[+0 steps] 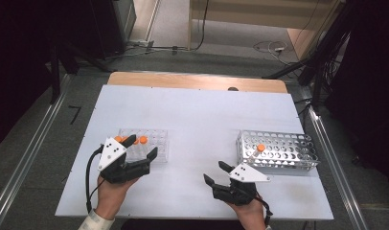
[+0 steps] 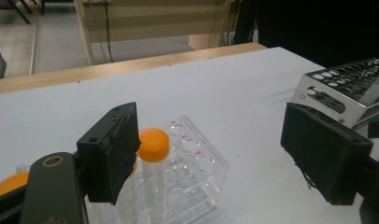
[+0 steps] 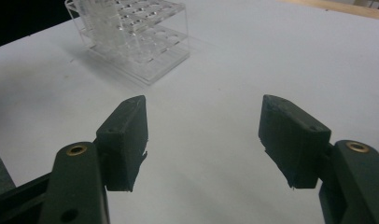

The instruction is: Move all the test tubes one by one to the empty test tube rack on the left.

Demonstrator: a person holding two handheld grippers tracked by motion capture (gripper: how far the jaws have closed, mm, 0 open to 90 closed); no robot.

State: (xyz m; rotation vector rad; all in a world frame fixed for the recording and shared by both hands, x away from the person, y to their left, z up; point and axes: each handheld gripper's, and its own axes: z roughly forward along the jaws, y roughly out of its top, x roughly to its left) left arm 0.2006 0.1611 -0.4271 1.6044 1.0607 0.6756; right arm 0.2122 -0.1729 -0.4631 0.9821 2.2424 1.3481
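Note:
A clear plastic rack (image 1: 154,139) at the table's left holds several orange-capped tubes (image 1: 143,140). My left gripper (image 1: 143,146) hovers open over its near edge. In the left gripper view one capped tube (image 2: 153,145) stands just inside the left jaw, and the gripper (image 2: 208,140) is spread wide across the clear rack (image 2: 197,163). A metal rack (image 1: 283,152) at the right carries one orange-capped tube (image 1: 260,148). My right gripper (image 1: 214,171) sits open on bare table left of it, and in its own view that gripper (image 3: 204,135) holds nothing, with the clear rack (image 3: 131,37) beyond.
The white table top (image 1: 197,120) has a wooden strip (image 1: 197,81) along its far edge. The metal rack (image 2: 346,88) appears beyond the left gripper's right jaw. Metal rails and cables run along the floor on both sides of the table.

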